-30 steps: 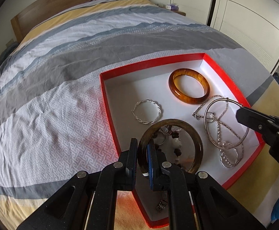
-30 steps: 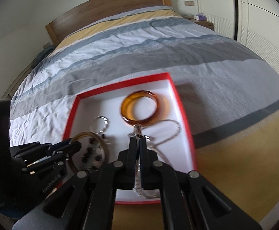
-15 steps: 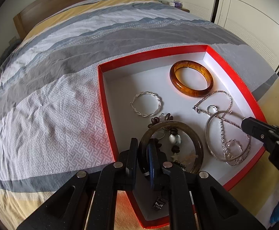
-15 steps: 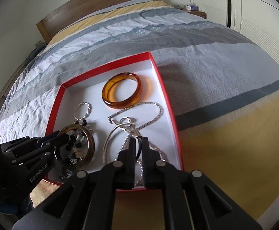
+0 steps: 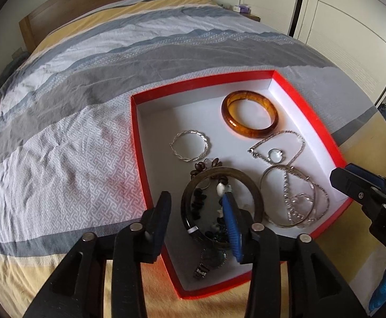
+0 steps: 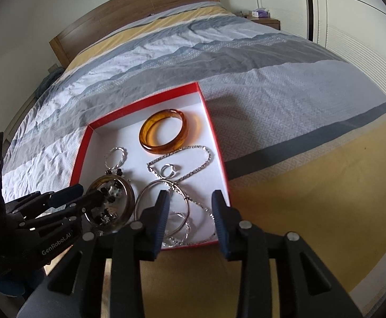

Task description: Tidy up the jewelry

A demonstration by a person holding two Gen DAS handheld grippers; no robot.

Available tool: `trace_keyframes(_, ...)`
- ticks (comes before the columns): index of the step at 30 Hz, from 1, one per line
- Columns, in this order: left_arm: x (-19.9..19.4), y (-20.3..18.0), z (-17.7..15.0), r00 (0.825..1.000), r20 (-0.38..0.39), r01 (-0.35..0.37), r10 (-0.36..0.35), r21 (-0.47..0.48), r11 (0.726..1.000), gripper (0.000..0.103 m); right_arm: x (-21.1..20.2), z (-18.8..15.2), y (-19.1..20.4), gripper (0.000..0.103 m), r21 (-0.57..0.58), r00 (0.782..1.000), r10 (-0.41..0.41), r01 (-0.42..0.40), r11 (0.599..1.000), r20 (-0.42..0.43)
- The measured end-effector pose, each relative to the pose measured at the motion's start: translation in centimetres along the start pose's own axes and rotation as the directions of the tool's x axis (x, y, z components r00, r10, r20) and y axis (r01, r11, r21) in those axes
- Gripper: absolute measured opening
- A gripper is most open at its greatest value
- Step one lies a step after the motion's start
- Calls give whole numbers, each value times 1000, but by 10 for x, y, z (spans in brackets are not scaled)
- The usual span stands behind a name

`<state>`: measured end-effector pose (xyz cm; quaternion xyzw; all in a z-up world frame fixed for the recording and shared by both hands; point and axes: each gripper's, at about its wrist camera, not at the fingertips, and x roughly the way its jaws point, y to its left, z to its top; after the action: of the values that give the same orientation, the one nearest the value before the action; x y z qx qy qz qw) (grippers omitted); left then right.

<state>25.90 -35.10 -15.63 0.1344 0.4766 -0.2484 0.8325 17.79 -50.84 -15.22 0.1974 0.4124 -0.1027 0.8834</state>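
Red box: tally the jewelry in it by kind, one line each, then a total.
In the red box, as far as can be made out:
Thick bangles: 2 (amber bangle, dark bangle)
Thin silver bangles: 2 (twisted silver bangle, large silver hoop)
Silver chains: 2 (silver chain, rhinestone strand)
Rings: 1 (ring)
Beaded pieces: 1 (bead strand)
Watches: 1 (watch)
Total: 9

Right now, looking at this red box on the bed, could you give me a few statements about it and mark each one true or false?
1. The amber bangle lies inside the red box. True.
2. The left gripper is clamped on the dark bangle. False: its jaws have just been opening, and the bangle lies loose in the box.
3. The right gripper stands open. True.
4. The box sits on a wooden table. False: on a striped bedspread.
5. The twisted silver bracelet hangs from the right gripper. False: it lies in the box.
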Motion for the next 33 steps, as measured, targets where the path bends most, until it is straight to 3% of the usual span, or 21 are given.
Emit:
trace_keyframes(12, -65, 7, -14, 993, 113, 32, -24, -69, 997, 42, -54, -6, 9, 40, -21, 998, -25, 26, 999, 58)
trace_keyframes(28, -148, 35, -53, 986, 161, -31, 50, -115, 993, 67, -121, -37, 57, 42, -108, 994, -27, 39, 993, 110)
trace_keyframes(33, -175, 50, -69, 977, 188, -75, 101, -140, 987, 68, -136, -48, 74, 43, -141, 992, -15, 33, 990, 124)
